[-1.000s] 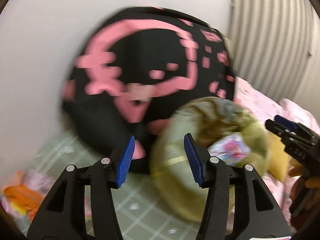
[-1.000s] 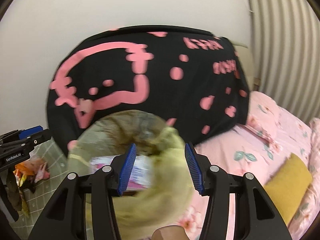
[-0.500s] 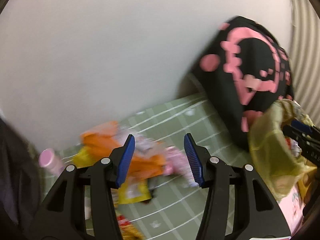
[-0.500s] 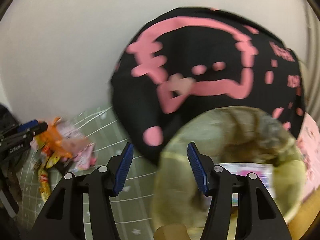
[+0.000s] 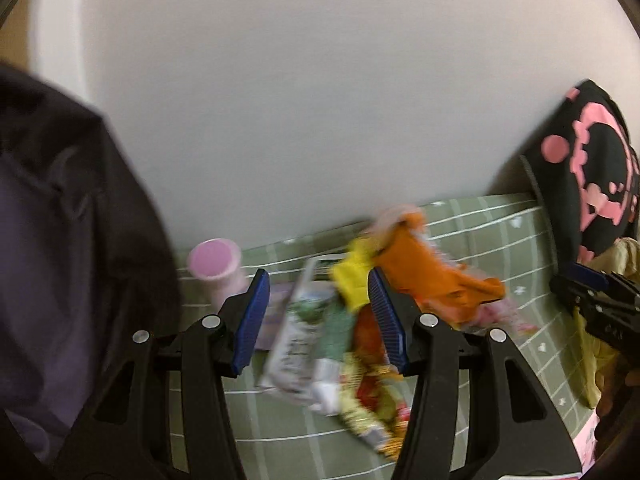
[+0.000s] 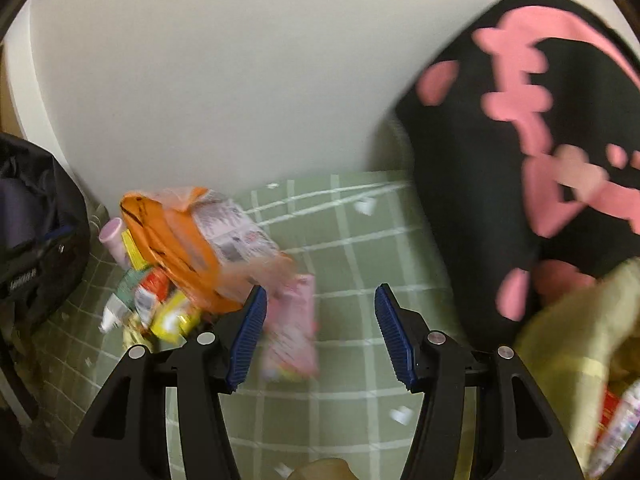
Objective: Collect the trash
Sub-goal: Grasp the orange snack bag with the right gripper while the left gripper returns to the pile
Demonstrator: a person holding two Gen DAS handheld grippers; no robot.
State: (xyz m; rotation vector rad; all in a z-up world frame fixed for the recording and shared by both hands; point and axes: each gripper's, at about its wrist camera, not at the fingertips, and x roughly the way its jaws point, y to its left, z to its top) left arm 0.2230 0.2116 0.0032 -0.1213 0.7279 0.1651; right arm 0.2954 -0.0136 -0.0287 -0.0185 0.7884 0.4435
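A pile of trash lies on the green checked sheet (image 5: 500, 232) by the wall: an orange bag (image 5: 424, 268), yellow and red wrappers (image 5: 372, 396), a white-green packet (image 5: 296, 340) and a pink bottle (image 5: 218, 268). My left gripper (image 5: 318, 320) is open just above the pile. My right gripper (image 6: 318, 336) is open over the sheet, with a pink wrapper (image 6: 292, 332) by its left finger and the orange bag (image 6: 180, 248) further left. A yellow-green trash bag (image 6: 568, 344) with packets inside sits at the right edge; it also shows in the left wrist view (image 5: 600, 364).
A black cushion with pink print (image 6: 532, 152) leans against the white wall on the right and shows in the left wrist view (image 5: 588, 172). A dark bag or garment (image 5: 60, 240) fills the left side, also in the right wrist view (image 6: 32, 232).
Both grippers have swung left, away from the trash bag and cushion, toward the trash pile. The left gripper now hovers over the pile. Both stayed open and empty.
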